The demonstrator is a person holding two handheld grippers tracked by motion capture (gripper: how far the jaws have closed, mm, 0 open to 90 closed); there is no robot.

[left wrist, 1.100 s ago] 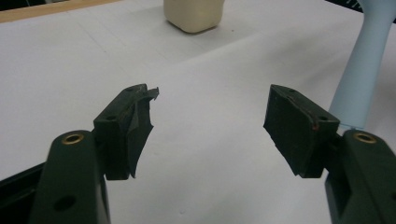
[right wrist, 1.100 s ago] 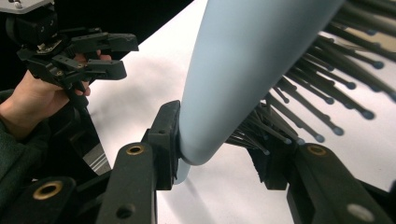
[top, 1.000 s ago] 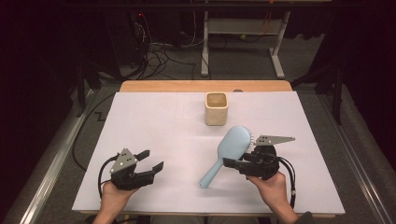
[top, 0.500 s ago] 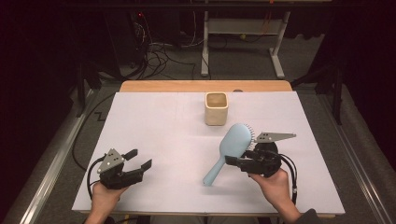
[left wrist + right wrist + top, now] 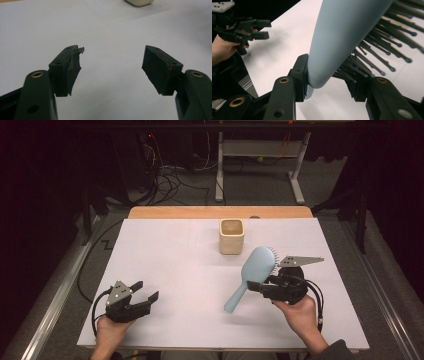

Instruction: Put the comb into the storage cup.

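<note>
While the right gripper [image 5: 256, 287] pinched the pale blue hairbrush [image 5: 252, 272] by its head above the white table [image 5: 190, 265], handle slanting down toward the sheet and a beige cup [image 5: 231, 236] just behind, the left gripper [image 5: 145, 292] hovered well apart, jaws spread around nothing.

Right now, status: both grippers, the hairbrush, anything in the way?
Right gripper shut on the light blue hairbrush, lifted off the table. Left gripper open, holding nothing. Beige cup stands just beyond the brush head.
</note>
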